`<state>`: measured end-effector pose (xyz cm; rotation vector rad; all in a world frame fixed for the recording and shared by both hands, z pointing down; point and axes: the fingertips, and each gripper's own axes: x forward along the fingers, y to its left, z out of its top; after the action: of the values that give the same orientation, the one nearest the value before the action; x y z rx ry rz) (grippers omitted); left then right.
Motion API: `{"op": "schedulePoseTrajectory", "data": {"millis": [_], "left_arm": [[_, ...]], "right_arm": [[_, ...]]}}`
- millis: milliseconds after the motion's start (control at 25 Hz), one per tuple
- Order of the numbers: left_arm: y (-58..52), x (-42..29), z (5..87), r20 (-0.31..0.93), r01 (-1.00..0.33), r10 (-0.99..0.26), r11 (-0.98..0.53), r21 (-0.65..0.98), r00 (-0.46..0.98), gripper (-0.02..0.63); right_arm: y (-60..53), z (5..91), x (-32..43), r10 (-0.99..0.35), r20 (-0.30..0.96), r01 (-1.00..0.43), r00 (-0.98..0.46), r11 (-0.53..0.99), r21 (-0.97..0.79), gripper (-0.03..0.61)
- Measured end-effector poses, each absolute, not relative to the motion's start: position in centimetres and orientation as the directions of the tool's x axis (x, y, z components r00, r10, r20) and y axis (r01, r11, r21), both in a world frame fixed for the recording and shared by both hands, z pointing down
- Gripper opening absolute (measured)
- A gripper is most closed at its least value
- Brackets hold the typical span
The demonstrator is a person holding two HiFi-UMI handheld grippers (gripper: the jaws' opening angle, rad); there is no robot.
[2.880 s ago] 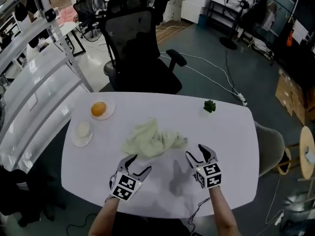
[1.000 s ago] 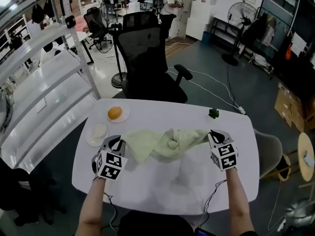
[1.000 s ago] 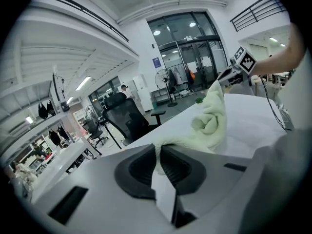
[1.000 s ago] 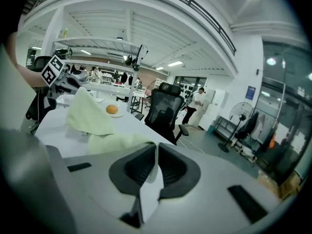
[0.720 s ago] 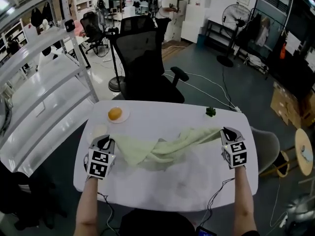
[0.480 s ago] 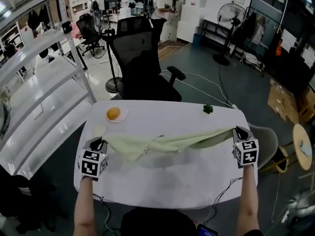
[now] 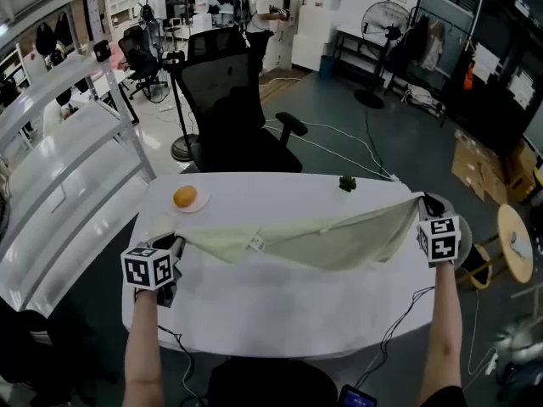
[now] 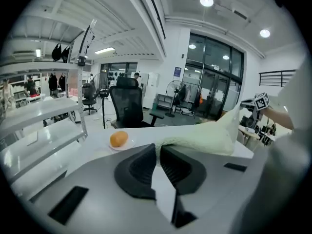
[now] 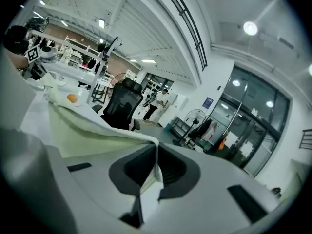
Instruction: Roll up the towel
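Observation:
A pale green towel (image 7: 322, 240) hangs stretched above the white table (image 7: 280, 312), held by two corners. My left gripper (image 7: 176, 242) is shut on its left corner near the table's left edge. My right gripper (image 7: 422, 200) is shut on the right corner, raised at the table's right end. In the left gripper view the towel (image 8: 204, 138) runs from the closed jaws off to the right. The right gripper view shows the towel (image 9: 92, 130) pinched between the jaws and spreading away to the left.
A plate with an orange (image 7: 185, 197) sits at the table's back left. A small green plant (image 7: 346, 183) stands at the back edge. A black office chair (image 7: 229, 108) is behind the table, a white shelf rack (image 7: 59, 159) to the left.
Both grippers have moved apart, the right one outward and upward, pulling the bunched towel into a stretched, spread sheet above the table. The left gripper has rolled.

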<state>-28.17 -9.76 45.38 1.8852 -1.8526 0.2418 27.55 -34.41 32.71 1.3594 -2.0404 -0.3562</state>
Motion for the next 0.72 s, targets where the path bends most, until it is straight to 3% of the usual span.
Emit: {"op": "schedulePoseTrajectory", "data": {"millis": [160, 480, 720], "left_arm": [[-12.5, -26.9, 44.5, 0.410, -0.974, -0.909, 0.021, 0.225, 0.075, 0.038], [-19.8, -23.5, 46.1, 0.467, -0.983, -0.879, -0.009, 0.182, 0.094, 0.038], [-20.8, -22.4, 49.8, 0.558, -0.983, -0.823, 0.001, 0.182, 0.103, 0.038]], "right_arm": [[-36.8, 29.7, 28.3, -0.924, 0.297, -0.713, -0.241, 0.376, 0.592, 0.025], [-42.5, 30.1, 29.6, -0.922, 0.342, -0.679, -0.182, 0.369, 0.634, 0.026], [-40.1, 33.9, 31.9, -0.901, 0.392, -0.672, -0.188, 0.409, 0.618, 0.026]]}}
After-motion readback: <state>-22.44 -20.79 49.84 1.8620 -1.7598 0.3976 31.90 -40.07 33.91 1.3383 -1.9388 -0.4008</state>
